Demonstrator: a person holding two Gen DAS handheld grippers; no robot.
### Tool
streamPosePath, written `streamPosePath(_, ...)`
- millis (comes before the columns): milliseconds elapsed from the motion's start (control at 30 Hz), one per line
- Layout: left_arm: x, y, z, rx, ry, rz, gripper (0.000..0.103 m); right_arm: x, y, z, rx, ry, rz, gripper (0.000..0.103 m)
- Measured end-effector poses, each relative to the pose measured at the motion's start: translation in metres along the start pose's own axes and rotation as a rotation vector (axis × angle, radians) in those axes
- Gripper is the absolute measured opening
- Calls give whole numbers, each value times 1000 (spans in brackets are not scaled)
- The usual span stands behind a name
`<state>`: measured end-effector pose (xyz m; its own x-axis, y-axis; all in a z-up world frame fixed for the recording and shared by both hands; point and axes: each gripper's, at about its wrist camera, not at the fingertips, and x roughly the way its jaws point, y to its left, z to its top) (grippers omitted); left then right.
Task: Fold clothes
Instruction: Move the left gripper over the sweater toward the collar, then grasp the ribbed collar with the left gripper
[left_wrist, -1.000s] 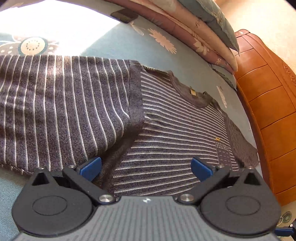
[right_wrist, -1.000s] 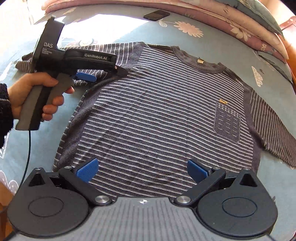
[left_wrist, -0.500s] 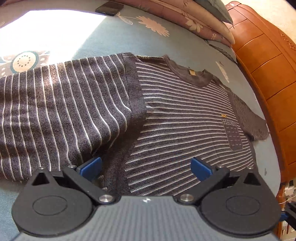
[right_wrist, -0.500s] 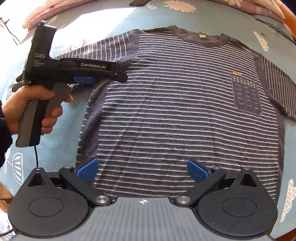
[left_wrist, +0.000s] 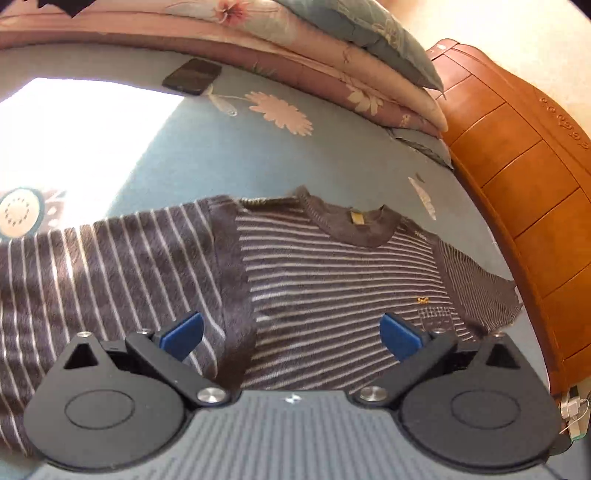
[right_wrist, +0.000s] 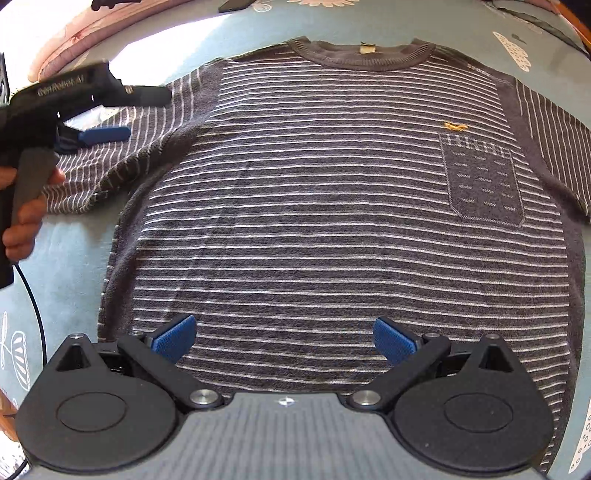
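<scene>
A dark grey shirt (right_wrist: 332, 206) with thin white stripes and a chest pocket (right_wrist: 484, 181) lies flat, front up, on a blue bedsheet (left_wrist: 229, 155). Its collar points away; sleeves spread sideways. Left gripper (left_wrist: 291, 334) and right gripper (right_wrist: 282, 338) hover over it, jaws apart, empty.

A dark phone (left_wrist: 192, 76) lies on the floral bedspread (left_wrist: 332, 155) near stacked quilts (left_wrist: 332, 70).

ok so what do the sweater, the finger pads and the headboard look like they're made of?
Sweater: looks like soft knit, wool or cotton blend; ribbed collar, fuzzy matte surface, woven-in pale stripes.
Finger pads: probably rubber or textured plastic; blue, matte, fine grid pattern.
Headboard: looks like varnished wood; orange-brown panels with a sheen and carved trim.
</scene>
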<state>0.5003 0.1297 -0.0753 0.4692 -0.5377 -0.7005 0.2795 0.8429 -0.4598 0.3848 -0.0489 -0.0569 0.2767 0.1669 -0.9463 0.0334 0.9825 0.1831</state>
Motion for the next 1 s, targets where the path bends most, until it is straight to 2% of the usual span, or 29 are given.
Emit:
streamPosePath(100,46,7,23,88,40,-22,100,11,-9,-6,55,3,-19,103)
streamPosePath(233,91,16,34,162,94,-39,88,20,-7,-17,107,13,-18,103)
streamPosePath(333,95,24,35,267,19,33,83,27,-5,-23,136,22,-14,103)
streamPosePath(467,96,18,50,338,27,97,79,34,-3,-29,170,24,-8,103)
streamPosePath(500,94,9,54,391,29,121,77,36,-2,-28,175,22,-5,103)
streamPosePath(600,84,-20,62,603,-19,117,77,37,0,-26,183,13,15,103)
streamPosePath(667,98,-33,71,689,1,151,75,36,-1,-25,178,3,19,103)
streamPosePath(733,121,-34,81,690,75,151,54,35,-4,-23,180,-5,17,103)
streamPosePath(767,133,-33,84,684,119,144,35,35,-6,-23,185,-7,15,103)
streamPosePath(800,141,-32,85,682,148,137,29,34,-9,-22,194,-10,15,103)
streamPosePath(967,155,-23,91,617,171,121,27,32,-29,-27,258,-6,17,103)
streamPosePath(1000,156,-23,91,611,177,117,18,34,-31,-28,269,-2,14,103)
